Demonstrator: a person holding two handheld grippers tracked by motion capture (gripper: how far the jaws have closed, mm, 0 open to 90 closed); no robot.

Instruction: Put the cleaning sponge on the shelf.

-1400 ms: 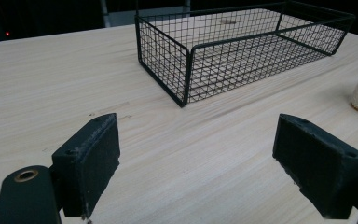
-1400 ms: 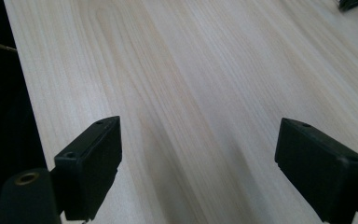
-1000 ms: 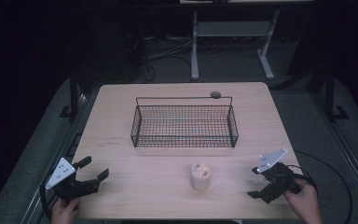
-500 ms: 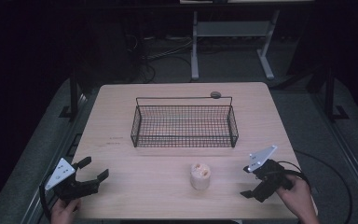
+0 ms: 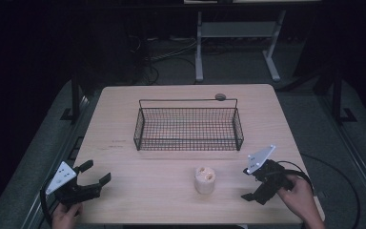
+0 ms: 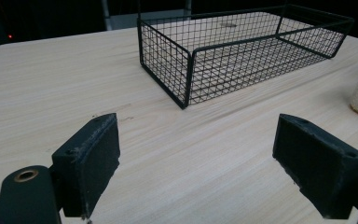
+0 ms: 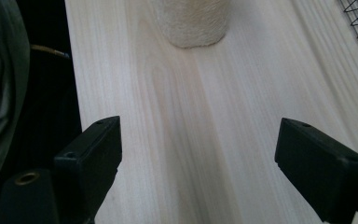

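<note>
**A:** Where did things stand?

**B:** The right gripper [image 5: 256, 183] sat near the table's [image 5: 124, 119] front right corner, jaws spread wide with nothing between them, pointed at the roll [image 5: 205, 179]. The roll stood upright near the front edge, a little right of the middle, between the two grippers and apart from both. In the right gripper view it sat straight ahead of the jaws, its base [image 7: 193, 28] on the wood.

**A:** And the left one?

**B:** The left gripper [image 5: 89, 177] lay by the front left corner, jaws also apart and empty, aimed toward the basket [image 5: 188, 125].

**A:** How would you have done the reach well?

**B:** My judgement: keep the right jaws wide, slide in low and level so they straddle the roll at mid-height, then close gently. It looked soft and light, so a hard squeeze could crush it, and a nudge from one jaw could tip it. The basket in the middle of the table seemed the likely goal, so a lift clear of its front rim would be needed.

**A:** The count?

**B:** One roll, one wire basket, two grippers, and one small dark disc [image 5: 220, 97] at the table's back edge, behind the basket.
</note>
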